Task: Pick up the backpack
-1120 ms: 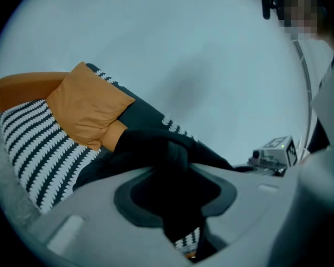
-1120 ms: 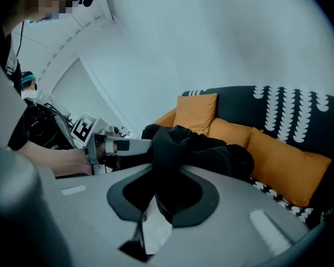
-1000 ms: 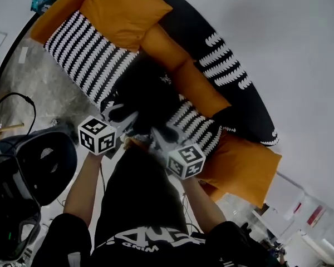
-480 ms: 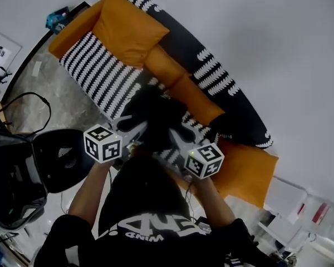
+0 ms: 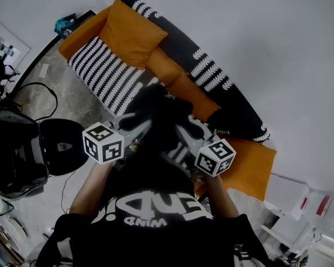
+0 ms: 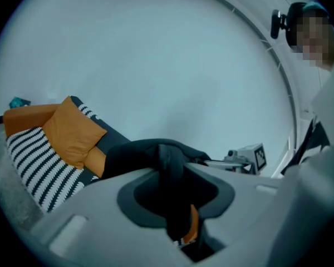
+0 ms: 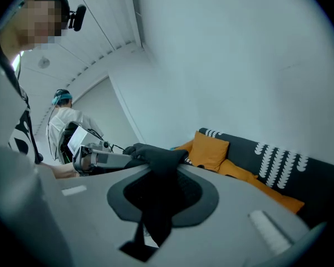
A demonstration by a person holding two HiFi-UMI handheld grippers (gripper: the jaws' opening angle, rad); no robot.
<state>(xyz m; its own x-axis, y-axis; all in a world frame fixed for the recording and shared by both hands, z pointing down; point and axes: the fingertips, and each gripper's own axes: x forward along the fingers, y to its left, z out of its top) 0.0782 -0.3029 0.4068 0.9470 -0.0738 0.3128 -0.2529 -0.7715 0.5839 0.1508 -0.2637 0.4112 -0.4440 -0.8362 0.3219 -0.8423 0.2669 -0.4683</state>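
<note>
The black backpack (image 5: 162, 117) hangs above the striped sofa (image 5: 108, 79), held up between my two grippers. In the head view my left gripper (image 5: 141, 129) grips its left side and my right gripper (image 5: 181, 133) its right side. The left gripper view has a black strap (image 6: 168, 159) pinched in the jaws, with a bit of orange below it. A fold of black fabric (image 7: 156, 161) is clamped in the jaws in the right gripper view. Each gripper view also catches the other gripper (image 6: 246, 158) (image 7: 99, 159) across the bag.
Orange cushions (image 5: 134, 33) lie along the sofa against a white wall. A black seat (image 5: 60, 147) and cables (image 5: 36, 96) sit on the floor at the left, with white boxes (image 5: 289, 193) at the right. Another person (image 7: 64, 128) stands far off in the right gripper view.
Both grippers have risen together, lifting the backpack up off the sofa seat. The sofa looks smaller and farther below.
</note>
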